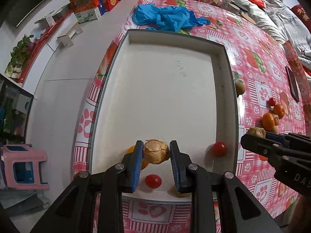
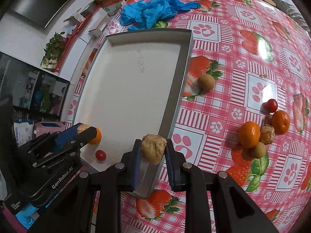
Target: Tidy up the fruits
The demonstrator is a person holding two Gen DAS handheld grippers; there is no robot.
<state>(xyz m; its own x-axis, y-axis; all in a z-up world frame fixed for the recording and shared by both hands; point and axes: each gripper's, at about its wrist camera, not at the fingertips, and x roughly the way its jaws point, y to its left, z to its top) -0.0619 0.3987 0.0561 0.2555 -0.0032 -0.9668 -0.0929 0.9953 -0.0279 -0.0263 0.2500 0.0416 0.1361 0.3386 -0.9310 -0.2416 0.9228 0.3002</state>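
Left fruit: papery tan husked fruit pinched between the blue pads of the left gripper, low over the near end of the white tray.
Left jaws: narrow, closed on that fruit; both pads touch its sides.
Right fruit: second husked fruit held between the pads of the right gripper, above the tray's near right wall.
Right jaws: narrow, gripping it.
Under left jaws: orange behind the left pad, cherry tomato just below the jaws, another tomato off to the right by the wall.
Beyond right jaws: loose cluster of oranges, a husked fruit, small brown fruits and a tomato, well apart on the tablecloth; one brown fruit beside the tray wall.
Step (judged): setting husked fruit into the tray.
Method: lower until the husk rests on the tray floor, clear of the tomato, then open slowly; the husk is fragile, so add no squeeze. Right gripper should cross the wall first.
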